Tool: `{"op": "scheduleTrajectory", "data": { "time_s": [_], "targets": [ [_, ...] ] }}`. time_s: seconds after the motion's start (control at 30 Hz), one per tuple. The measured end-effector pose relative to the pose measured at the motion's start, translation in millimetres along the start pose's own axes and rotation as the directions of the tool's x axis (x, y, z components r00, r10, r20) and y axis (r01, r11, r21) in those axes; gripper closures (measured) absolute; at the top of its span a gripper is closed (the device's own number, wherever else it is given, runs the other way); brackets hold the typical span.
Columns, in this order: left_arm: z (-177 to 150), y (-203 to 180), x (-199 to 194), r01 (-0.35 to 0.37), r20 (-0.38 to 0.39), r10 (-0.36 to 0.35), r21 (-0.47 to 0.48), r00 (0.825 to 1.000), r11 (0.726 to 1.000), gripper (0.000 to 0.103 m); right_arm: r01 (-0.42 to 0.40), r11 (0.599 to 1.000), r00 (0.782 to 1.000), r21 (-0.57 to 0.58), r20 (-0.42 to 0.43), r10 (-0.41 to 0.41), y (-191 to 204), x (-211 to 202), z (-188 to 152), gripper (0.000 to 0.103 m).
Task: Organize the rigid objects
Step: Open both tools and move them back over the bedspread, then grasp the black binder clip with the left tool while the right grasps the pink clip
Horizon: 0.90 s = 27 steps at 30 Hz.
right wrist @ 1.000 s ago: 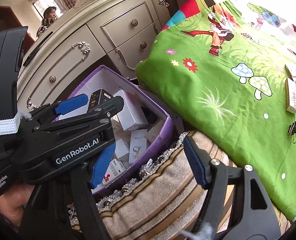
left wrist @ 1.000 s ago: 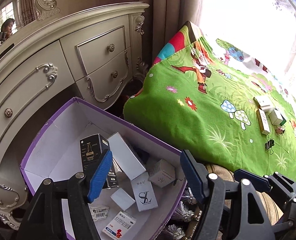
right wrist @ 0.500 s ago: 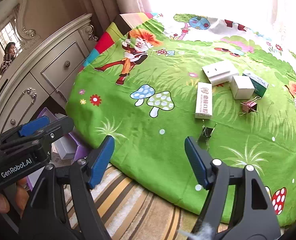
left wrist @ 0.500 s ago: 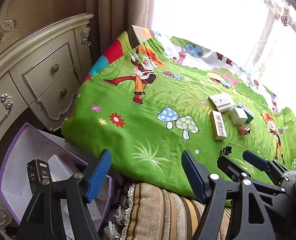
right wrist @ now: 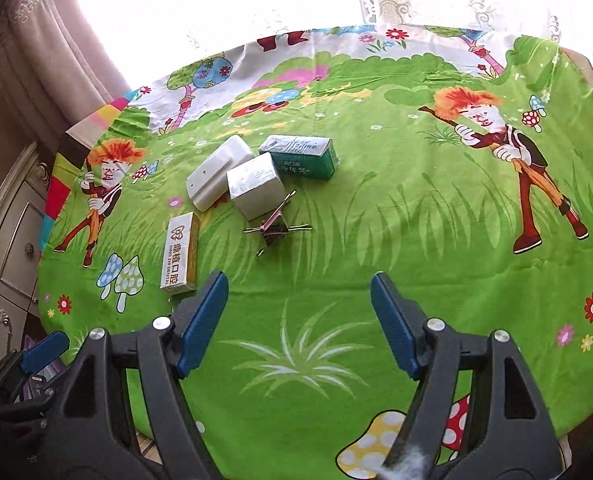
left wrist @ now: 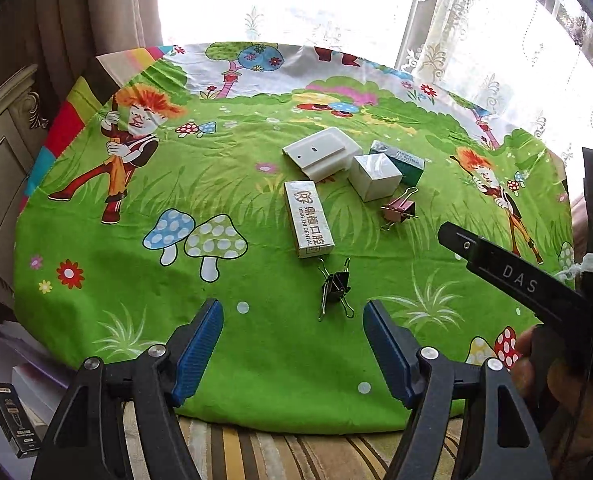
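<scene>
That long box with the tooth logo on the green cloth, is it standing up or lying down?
Lying down. The long box rests flat on its broad side on the green cloth, its printed face turned up; both wrist views show it so.

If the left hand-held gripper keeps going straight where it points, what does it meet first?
Probably the black binder clip, lying just ahead of the open left hand-held gripper; the long dental box lies beyond. Depth is uncertain.

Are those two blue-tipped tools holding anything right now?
No. The left tool and the right tool are both open and empty, above the green cloth. The boxes and clips lie untouched.
</scene>
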<state>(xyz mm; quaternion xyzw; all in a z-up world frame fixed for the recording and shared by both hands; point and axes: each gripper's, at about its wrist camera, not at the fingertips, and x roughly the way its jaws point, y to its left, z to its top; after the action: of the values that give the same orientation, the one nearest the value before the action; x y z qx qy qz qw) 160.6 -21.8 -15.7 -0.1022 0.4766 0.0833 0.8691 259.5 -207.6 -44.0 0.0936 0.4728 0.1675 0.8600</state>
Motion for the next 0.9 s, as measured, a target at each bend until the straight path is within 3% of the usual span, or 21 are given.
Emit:
{"op": "scheduleTrajectory", "data": {
  "time_s": [0.2,0.37,0.53,0.9],
  "targets": [
    [11.1,-16.0,41.2,0.059,-0.081,-0.058,0.012,0.995,0.998,0.033,0.094,0.994,0.993,0.056,0.062,-0.097,-17.9,4.9,3.9,0.026],
    [12.7,-18.4,74.1,0.062,-0.132,-0.06,0.013,0.989,0.998,0.059,0.103,0.993,0.993,0.058,0.055,-0.106,-20.9,14.5,3.1,0.026],
    [8.9,-17.2,70.5,0.082,-0.093,-0.08,0.022,0.992,0.996,0.083,0.084,0.996,0.994,-0.015,0.069,-0.083,-3.8,17.9,2.7,0.026],
    [-0.5,9.5,63.2,0.134,-0.043,-0.138,-0.079,0.99,0.988,0.084,0.057,0.975,0.998,-0.213,0.053,-0.047,41.7,40.6,5.0,0.027]
  ]
}}
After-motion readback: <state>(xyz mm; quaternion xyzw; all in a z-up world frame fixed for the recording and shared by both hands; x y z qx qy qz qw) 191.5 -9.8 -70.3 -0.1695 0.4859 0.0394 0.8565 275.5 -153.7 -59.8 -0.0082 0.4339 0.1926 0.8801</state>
